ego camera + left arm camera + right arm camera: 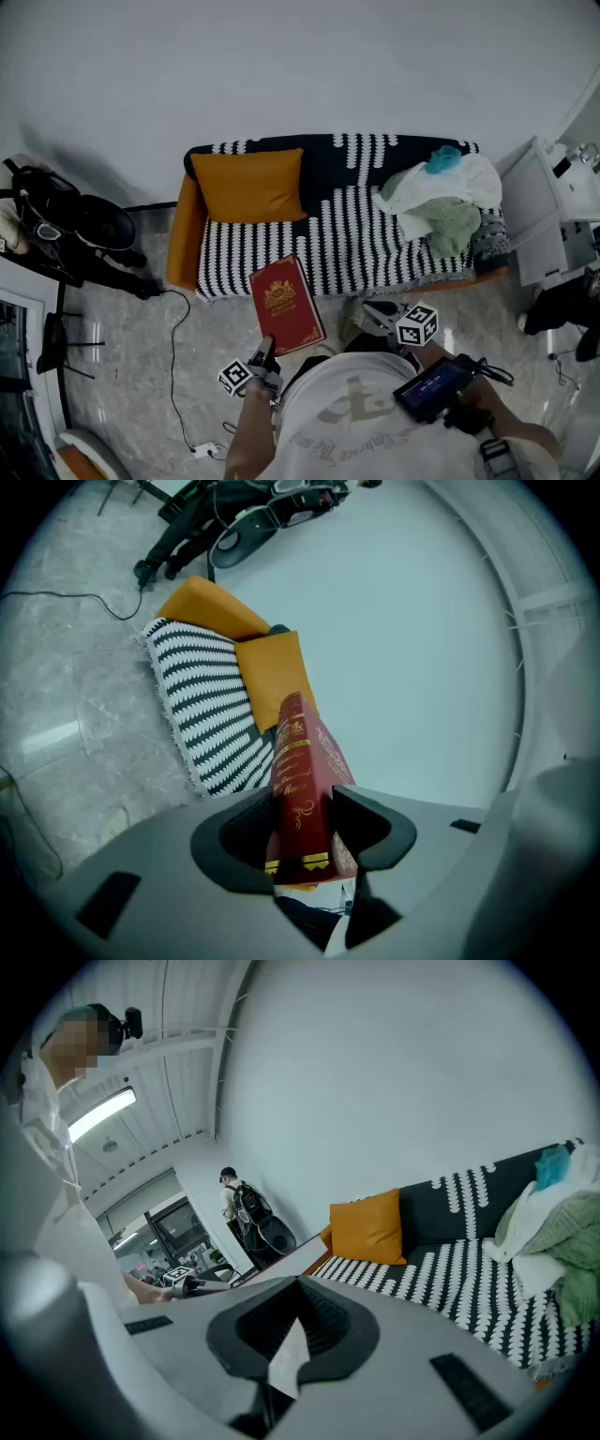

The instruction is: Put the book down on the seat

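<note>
- While the red book (285, 305) hangs by the striped seat's (361, 246) front edge, the left gripper (265, 354) clamps its lower end, jaws wide.
- Right gripper (292, 1340): jaws seemingly together, empty.

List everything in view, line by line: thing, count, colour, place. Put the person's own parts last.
sofa: 1, orange under a black-and-white striped cover, against the wall
cushion: 1, orange, sofa's left end
clothes heap: 1, white, green and teal, sofa's right end
book: 1, red with gold print, held at the seat's front edge
cable: 1, dark, floor left of the sofa
black gear: 1 cluster, far left by the wall
white unit: 1, right of the sofa
left hand-held gripper: 1, grey, shut on the book's near end
right hand-held gripper: 1, grey, shut, empty, right of the book
</note>
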Tool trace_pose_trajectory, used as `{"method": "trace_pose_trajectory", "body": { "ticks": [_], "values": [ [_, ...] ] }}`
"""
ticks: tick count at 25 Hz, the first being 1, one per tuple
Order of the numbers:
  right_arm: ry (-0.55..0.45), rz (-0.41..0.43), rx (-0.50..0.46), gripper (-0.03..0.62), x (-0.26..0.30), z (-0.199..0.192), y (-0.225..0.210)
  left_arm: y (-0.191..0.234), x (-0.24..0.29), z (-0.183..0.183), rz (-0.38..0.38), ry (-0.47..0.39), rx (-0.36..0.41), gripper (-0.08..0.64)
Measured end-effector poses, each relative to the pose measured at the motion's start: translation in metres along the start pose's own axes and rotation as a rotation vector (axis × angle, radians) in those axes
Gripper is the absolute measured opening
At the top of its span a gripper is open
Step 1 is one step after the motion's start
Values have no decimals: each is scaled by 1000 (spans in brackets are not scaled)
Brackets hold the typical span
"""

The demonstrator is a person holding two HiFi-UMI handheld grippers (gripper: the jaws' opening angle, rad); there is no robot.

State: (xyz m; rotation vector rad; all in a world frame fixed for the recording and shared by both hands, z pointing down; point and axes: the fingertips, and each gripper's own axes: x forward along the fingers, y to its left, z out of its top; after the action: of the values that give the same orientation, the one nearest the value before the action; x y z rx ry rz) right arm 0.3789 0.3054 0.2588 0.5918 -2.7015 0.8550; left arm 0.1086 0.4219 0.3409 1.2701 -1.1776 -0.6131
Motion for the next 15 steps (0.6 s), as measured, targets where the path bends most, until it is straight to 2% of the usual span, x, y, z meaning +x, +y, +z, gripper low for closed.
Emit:
{"method": "trace_pose_trajectory", "body": {
  "ticks": [5, 15],
  "values": [
    [-7, 5, -36, 14, 1, -1, 22, 5, -31, -3, -3, -30, -9, 206],
    [-28, 46, -50, 14, 9, 15, 38, -4, -37, -1, -40, -82, -31, 206]
  ]
}}
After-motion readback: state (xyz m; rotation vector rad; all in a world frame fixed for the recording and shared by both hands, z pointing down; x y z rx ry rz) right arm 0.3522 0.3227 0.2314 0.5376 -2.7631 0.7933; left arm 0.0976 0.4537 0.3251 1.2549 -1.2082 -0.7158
